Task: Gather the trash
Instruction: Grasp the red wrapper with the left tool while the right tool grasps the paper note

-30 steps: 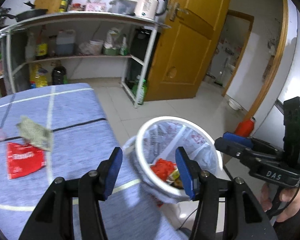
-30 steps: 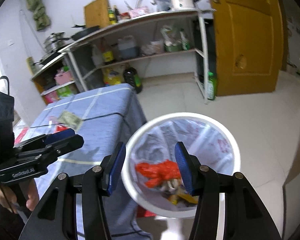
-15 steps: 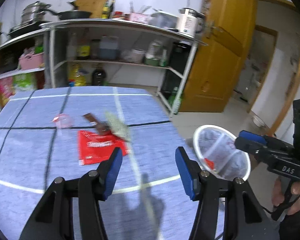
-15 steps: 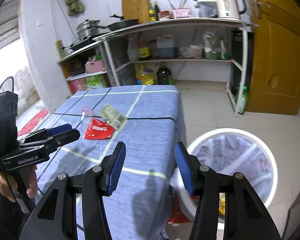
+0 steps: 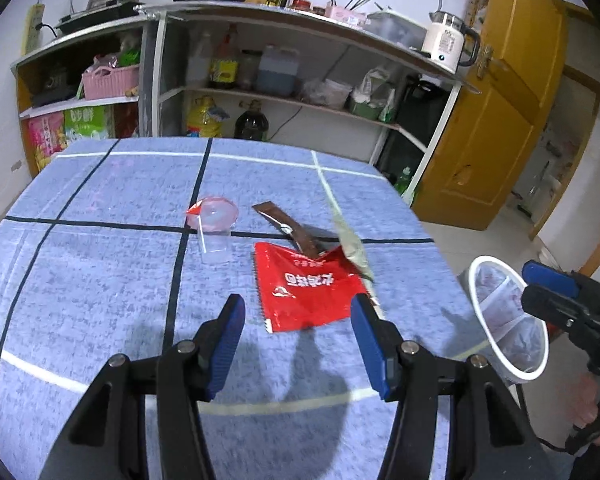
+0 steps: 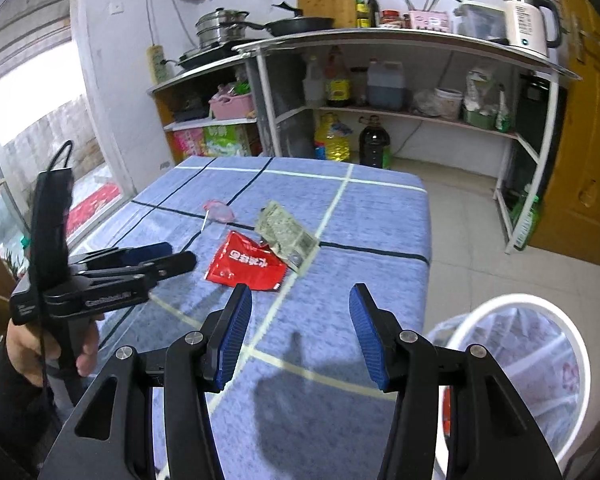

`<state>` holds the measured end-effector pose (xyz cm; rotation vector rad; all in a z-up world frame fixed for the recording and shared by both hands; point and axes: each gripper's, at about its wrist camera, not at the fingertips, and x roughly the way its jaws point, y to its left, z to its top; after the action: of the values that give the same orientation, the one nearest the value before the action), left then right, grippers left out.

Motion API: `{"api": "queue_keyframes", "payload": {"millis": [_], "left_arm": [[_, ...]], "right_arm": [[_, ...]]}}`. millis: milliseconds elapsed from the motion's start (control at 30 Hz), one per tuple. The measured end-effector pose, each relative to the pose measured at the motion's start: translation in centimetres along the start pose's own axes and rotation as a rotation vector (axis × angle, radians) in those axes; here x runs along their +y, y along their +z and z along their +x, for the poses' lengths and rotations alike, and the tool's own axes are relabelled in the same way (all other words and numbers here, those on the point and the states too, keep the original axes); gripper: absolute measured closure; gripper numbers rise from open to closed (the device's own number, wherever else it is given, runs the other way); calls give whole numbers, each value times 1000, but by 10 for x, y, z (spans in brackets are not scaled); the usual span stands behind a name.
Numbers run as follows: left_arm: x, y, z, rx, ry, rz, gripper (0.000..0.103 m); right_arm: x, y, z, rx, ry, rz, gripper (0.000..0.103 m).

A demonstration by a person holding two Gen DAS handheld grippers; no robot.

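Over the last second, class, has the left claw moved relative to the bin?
Yes. The left claw was over the bin a second ago; it now hangs open over the table, facing the red wrapper, with the bin at its right.

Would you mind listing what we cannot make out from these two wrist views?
- Trash bin contents: right wrist view, hidden by the gripper finger and cut by the frame edge.
- Brown wrapper: its near end lies under the red packet; in the right wrist view it is hidden altogether.
- Grey-green wrapper: blurred in the left wrist view; print unreadable.
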<state>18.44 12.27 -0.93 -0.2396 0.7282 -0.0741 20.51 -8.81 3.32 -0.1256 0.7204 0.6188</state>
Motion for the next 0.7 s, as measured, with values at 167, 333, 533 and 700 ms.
{"api": "queue_keyframes", "payload": {"millis": [167, 333, 533, 700], "left_arm": [[4, 7, 24, 31, -1, 0, 46], [8, 12, 48, 71, 7, -8, 46], [6, 15, 63, 111, -15, -3, 52], [0, 16, 66, 131, -17, 24, 87]], "right_arm": [[1, 10, 21, 22, 8, -17, 51], [-2, 17, 41, 46, 3, -19, 51], [-6, 22, 60, 71, 2, -17, 51], [-3, 26, 74, 86, 5, -28, 51]]}}
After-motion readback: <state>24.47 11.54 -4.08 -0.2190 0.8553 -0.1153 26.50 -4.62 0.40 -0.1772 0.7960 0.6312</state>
